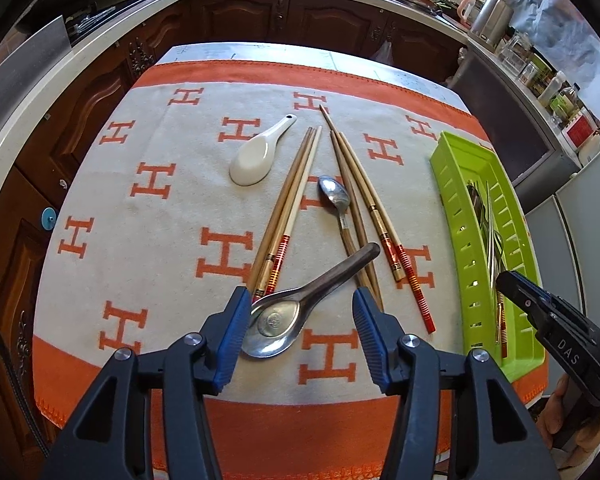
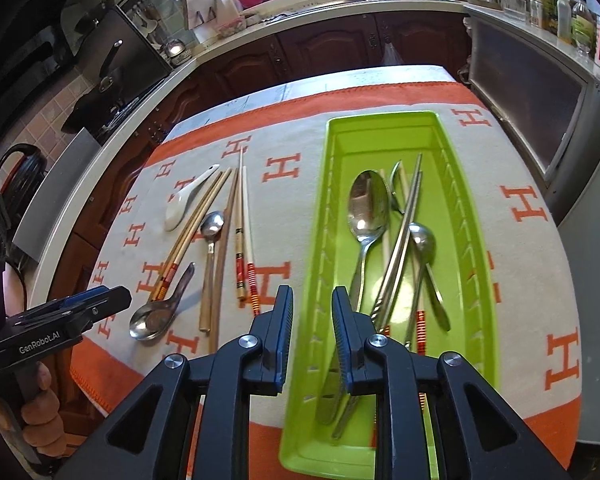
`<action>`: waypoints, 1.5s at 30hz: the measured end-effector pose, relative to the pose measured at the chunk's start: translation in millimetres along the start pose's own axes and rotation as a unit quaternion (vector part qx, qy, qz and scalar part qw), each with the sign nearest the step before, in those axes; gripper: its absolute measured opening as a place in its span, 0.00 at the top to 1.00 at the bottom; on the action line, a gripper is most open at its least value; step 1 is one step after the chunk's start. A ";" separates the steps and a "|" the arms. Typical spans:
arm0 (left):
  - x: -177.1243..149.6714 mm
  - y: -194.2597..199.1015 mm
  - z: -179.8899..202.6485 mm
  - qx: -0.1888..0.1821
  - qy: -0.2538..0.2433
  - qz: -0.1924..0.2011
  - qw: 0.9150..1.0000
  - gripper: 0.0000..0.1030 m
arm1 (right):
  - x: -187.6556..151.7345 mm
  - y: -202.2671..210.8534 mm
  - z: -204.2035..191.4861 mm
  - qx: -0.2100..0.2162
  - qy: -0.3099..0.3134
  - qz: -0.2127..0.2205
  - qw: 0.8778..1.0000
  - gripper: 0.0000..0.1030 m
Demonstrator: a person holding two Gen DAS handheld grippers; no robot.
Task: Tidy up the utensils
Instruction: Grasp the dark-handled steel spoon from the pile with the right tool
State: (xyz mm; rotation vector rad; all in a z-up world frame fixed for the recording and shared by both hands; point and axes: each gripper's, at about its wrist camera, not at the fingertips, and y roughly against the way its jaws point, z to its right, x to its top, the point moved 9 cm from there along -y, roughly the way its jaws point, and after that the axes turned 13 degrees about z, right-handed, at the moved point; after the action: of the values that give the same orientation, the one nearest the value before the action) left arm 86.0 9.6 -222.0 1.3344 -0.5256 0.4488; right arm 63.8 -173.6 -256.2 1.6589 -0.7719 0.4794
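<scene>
Your left gripper (image 1: 298, 320) is wide open just above the orange-and-cream H-patterned cloth (image 1: 148, 216), its blue-padded fingers (image 1: 230, 340) on either side of the bowl of the broad, dull metal soup spoon (image 1: 292, 312); the left pad sits just beside the bowl's rim, and you cannot tell from this view whether it touches. That spoon's handle runs toward two o'clock and lies across the lower ends of the brown wooden chopsticks (image 1: 348, 200).

At twelve o'clock from the soup spoon lies the small shiny steel spoon with a wooden handle (image 1: 338, 204), between a bundle of pale bamboo chopsticks with red-banded ends (image 1: 292, 200) and a second red-banded pair (image 1: 396, 248). The white ceramic spoon (image 1: 256, 152) rests at eleven o'clock, well apart from the rest.

Your right gripper (image 2: 312, 320) is partly open and holds nothing; it hovers over the near left wall of the long lime-green plastic tray (image 2: 472, 216). Inside the tray lie a large steel spoon (image 2: 368, 208), metal chopsticks (image 2: 404, 232), a smaller steel spoon (image 2: 422, 240) and a red-banded chopstick (image 2: 420, 328), all loosely overlapping.
</scene>
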 end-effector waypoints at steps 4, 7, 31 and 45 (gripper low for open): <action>-0.5 1.7 -11.5 0.002 0.012 0.004 1.000 0.50 | -4.4 -4.4 -13.5 0.003 0.014 -0.010 1.000 0.80; -0.3 1.9 -24.2 0.010 0.020 0.007 1.000 0.50 | -5.2 -5.2 -21.7 0.006 0.023 -0.011 1.000 0.80; -21.8 -17.9 -85.9 0.032 0.067 -0.024 0.997 0.50 | -33.5 -59.7 -109.8 0.115 0.018 -0.051 0.992 0.64; -24.7 -31.4 -98.9 0.030 0.083 -0.035 0.995 0.50 | -17.6 -104.4 -130.7 0.127 0.034 -0.021 0.991 0.66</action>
State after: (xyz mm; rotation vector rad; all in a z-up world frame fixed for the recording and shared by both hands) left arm 94.7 100.9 -276.4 1.3550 -0.3289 0.5168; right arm 138.2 -32.9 -310.7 1.8800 -0.6451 0.6222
